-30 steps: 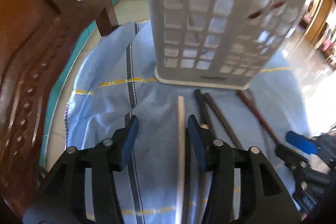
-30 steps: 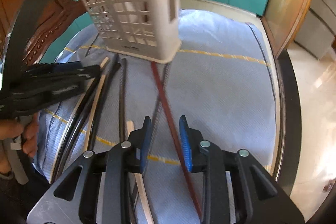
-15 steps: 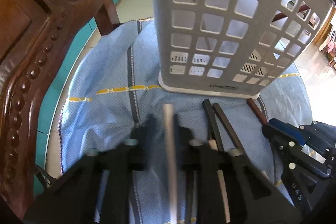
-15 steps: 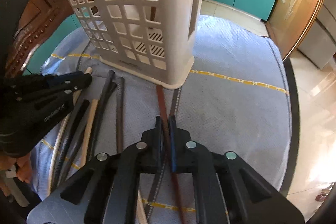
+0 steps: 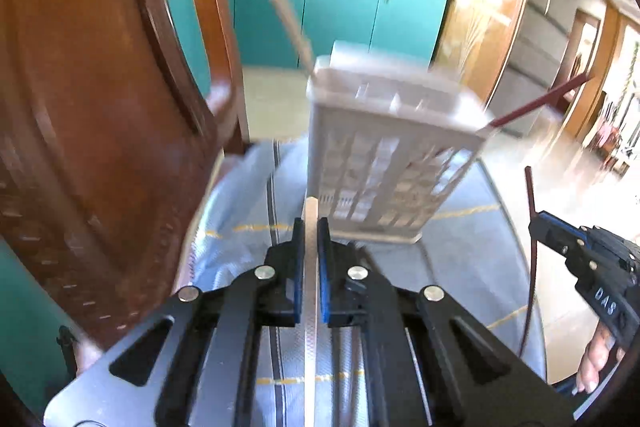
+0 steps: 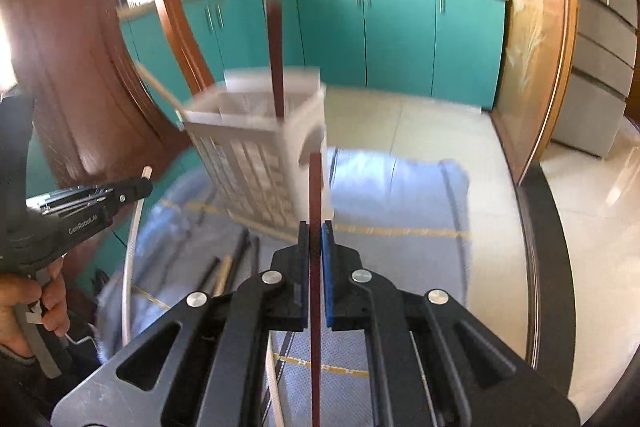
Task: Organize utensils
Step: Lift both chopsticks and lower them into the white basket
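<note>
A white lattice utensil basket (image 5: 384, 155) stands on the blue cloth (image 5: 248, 227); it also shows in the right wrist view (image 6: 256, 163). A pale chopstick (image 5: 292, 27) and a dark red chopstick (image 5: 540, 103) lean in it. My left gripper (image 5: 311, 227) is shut on a pale chopstick (image 5: 310, 291), lifted above the cloth in front of the basket. My right gripper (image 6: 315, 231) is shut on a dark red chopstick (image 6: 315, 195), also lifted, pointing at the basket. Each gripper shows in the other's view: right (image 5: 538, 227), left (image 6: 146, 183).
Several dark and pale chopsticks (image 6: 232, 263) lie on the cloth left of my right gripper. A carved wooden chair back (image 5: 100, 147) stands close on the left. Teal cabinets (image 6: 400, 39) line the far wall. The table's dark edge (image 6: 540, 247) runs on the right.
Both grippers closed on their chopsticks and lifted them off the cloth; the views rose and tilted up, so the basket now sits farther and lower.
</note>
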Motion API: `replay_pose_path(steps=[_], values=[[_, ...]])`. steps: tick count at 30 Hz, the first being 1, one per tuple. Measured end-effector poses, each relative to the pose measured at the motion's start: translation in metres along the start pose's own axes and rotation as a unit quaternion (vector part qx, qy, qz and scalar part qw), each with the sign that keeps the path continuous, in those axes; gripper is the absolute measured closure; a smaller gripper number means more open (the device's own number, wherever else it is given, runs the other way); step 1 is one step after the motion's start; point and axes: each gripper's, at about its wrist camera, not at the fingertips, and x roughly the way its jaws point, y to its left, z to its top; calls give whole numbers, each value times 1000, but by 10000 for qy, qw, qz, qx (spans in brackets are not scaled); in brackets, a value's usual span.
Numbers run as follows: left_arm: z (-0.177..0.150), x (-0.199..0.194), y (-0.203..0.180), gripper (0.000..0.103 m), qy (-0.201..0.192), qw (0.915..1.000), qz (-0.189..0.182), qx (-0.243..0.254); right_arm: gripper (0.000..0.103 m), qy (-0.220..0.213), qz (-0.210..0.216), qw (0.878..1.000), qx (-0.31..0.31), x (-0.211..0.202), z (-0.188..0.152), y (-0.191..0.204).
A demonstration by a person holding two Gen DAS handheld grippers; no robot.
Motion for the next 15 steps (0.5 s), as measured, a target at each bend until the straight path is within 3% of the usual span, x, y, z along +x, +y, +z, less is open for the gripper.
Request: replay_pose_path(steps=[6, 11, 15], values=[[9, -72, -7, 96, -1017, 9946, -157, -107, 96, -753, 218, 9968, 160, -59, 11, -12], [32, -128, -6, 96, -1843, 9817, -336, -339, 96, -1361, 444, 9893, 271, -88, 37, -10], [63, -159, -5, 96, -2428, 9682, -371, -475, 96, -1589, 597, 9853, 204, -93, 70, 0]])
